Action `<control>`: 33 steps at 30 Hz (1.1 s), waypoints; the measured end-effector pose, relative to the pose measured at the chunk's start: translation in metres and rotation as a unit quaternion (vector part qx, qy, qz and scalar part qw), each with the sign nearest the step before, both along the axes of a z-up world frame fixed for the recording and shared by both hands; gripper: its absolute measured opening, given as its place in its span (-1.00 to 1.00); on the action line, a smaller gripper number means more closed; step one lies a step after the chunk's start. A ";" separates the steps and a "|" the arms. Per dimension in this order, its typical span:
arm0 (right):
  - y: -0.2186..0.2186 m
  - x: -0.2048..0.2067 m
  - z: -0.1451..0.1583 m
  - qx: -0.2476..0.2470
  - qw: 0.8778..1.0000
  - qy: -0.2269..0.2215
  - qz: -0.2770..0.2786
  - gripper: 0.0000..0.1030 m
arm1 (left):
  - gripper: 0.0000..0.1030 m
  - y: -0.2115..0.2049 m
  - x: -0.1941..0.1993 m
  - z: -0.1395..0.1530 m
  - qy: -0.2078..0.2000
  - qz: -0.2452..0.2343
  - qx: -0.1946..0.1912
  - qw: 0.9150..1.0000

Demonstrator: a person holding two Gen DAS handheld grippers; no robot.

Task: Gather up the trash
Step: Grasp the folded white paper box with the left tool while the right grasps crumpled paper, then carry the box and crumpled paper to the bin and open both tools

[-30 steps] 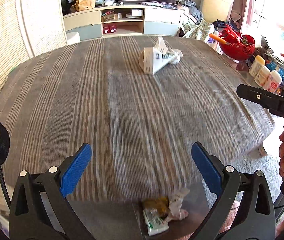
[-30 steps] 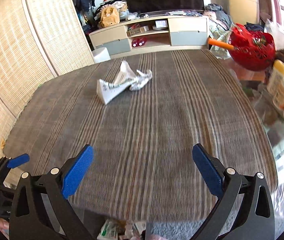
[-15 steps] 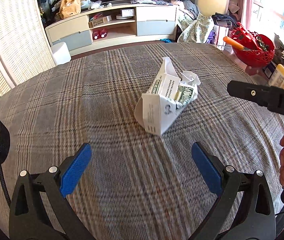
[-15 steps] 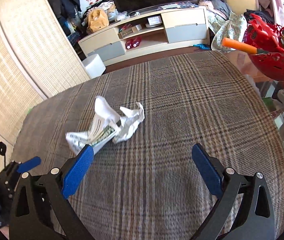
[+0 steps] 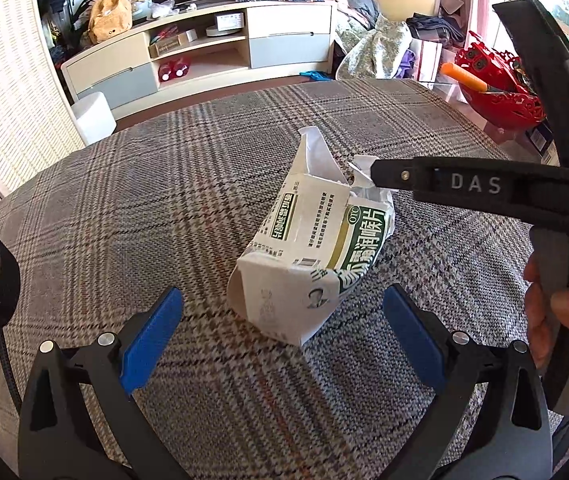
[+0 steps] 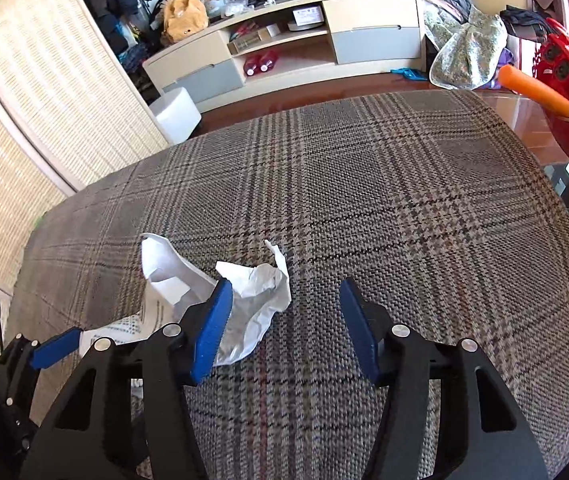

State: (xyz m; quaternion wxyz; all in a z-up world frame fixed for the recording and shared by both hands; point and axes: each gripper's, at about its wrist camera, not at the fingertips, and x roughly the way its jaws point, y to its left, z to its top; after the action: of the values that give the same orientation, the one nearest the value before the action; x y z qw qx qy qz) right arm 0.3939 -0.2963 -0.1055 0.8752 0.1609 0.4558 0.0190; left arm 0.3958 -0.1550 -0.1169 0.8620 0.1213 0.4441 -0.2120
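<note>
Left wrist view: the left gripper (image 5: 282,328) hangs over a plaid-covered worktop (image 5: 124,208) with its blue-padded fingers (image 5: 150,338) spread wide and nothing pressed between them. A torn white-and-green medicine carton (image 5: 312,256) lies on the cloth just ahead of the fingertips, roughly in line with the gap and clear of both pads. A crumpled white paper (image 5: 360,170) sits against the carton's far end. The right gripper's black body reaches in from the right, its tip over that paper, and a hand (image 5: 552,312) grips its handle. Beyond the worktop stand a low TV cabinet (image 5: 204,52) and a red basket (image 5: 500,88).

Right wrist view: the right gripper (image 6: 282,328) has its fingers (image 6: 212,328) at about half spread; they have just been closing, and only bare cloth lies between them. The crumpled paper (image 6: 260,300) lies just outside the left-hand finger, partly hidden behind it; whether they touch I cannot tell. The carton (image 6: 164,276) lies farther left, with the left gripper's blue pad (image 6: 54,346) beside it.
</note>
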 end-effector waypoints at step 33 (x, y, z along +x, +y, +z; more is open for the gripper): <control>0.024 -0.123 0.052 -0.031 0.997 -0.052 0.052 -0.78 | 0.00 0.038 -0.108 0.041 -0.024 0.014 -0.037 0.999</control>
State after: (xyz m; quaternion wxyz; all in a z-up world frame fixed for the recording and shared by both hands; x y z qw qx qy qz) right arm 0.2714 -0.2724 -0.0535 0.9002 0.1081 0.4176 0.0589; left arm 0.2877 -0.1166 -0.0757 0.8792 0.0882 0.4167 -0.2134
